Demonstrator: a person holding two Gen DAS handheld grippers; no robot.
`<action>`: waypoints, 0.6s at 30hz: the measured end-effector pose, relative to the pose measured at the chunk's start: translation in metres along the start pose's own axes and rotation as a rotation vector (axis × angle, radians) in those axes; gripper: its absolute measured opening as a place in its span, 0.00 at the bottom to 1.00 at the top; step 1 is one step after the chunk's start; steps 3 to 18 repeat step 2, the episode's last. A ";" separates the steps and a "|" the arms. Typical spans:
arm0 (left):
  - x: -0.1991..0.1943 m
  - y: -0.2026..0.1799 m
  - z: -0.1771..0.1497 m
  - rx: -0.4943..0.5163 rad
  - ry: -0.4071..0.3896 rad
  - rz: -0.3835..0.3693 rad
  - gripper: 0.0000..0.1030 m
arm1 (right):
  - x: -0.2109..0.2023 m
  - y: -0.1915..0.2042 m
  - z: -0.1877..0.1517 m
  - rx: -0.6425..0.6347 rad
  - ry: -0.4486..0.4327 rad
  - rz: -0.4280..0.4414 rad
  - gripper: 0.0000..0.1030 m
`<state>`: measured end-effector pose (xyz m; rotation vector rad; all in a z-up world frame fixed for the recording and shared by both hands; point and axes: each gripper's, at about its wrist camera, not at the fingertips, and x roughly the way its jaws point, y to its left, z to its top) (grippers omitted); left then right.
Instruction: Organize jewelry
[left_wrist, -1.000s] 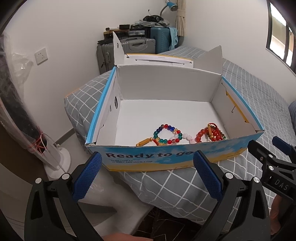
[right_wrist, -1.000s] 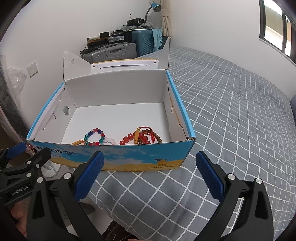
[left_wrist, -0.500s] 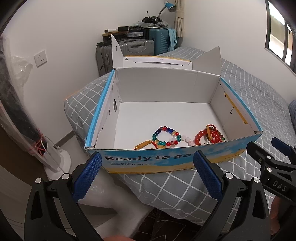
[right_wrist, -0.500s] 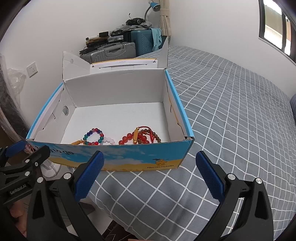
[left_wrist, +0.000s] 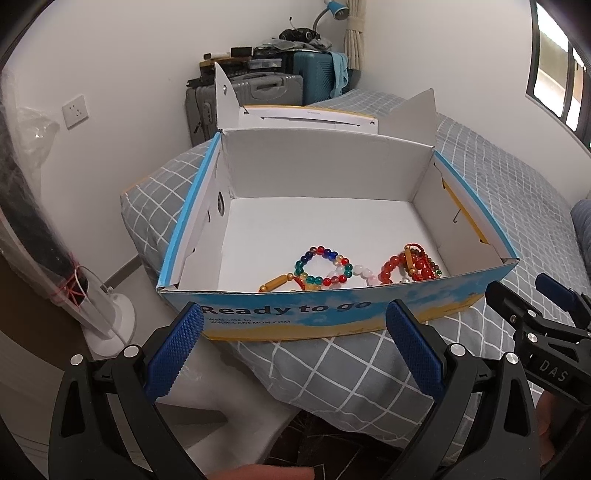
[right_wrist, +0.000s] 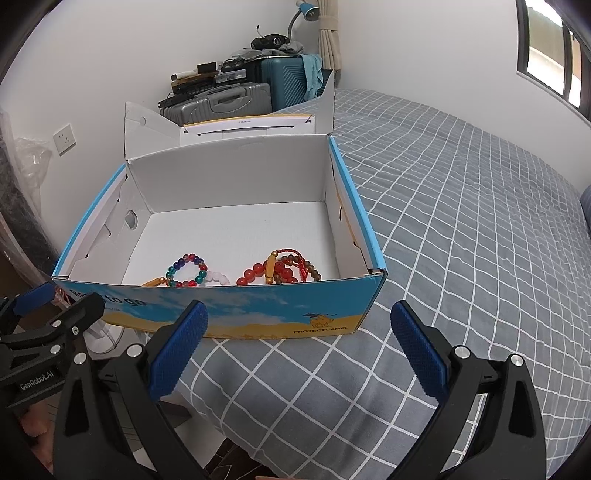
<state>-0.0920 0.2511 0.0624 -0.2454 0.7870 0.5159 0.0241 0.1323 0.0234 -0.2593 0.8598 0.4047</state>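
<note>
Plainly, box (left_wrist: 288, 308) front reads "Ready to go" — corner logo (right_wrist: 320, 322) "PROTECTCAMEL".

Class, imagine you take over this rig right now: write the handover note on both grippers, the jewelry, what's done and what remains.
Left gripper: open, empty, held short of the box's front wall.
Right gripper: open, empty, likewise outside the box.
Cardboard box: on the grey checked bed, lid flipped back.
Inside, near the front wall: multicolour bead bracelet and, to its right, red bead bracelets in a loose heap.
Done: nothing visibly sorted.
Left: probably reach in, lift the pieces apart and arrange them.
</note>
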 end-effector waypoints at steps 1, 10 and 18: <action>0.000 -0.001 0.000 0.001 0.002 0.000 0.94 | 0.000 0.000 0.000 0.001 0.001 0.000 0.93; 0.001 -0.001 0.000 0.000 0.002 0.003 0.94 | 0.001 0.000 -0.001 0.002 0.002 0.001 0.93; 0.001 -0.001 0.000 0.000 0.002 0.003 0.94 | 0.001 0.000 -0.001 0.002 0.002 0.001 0.93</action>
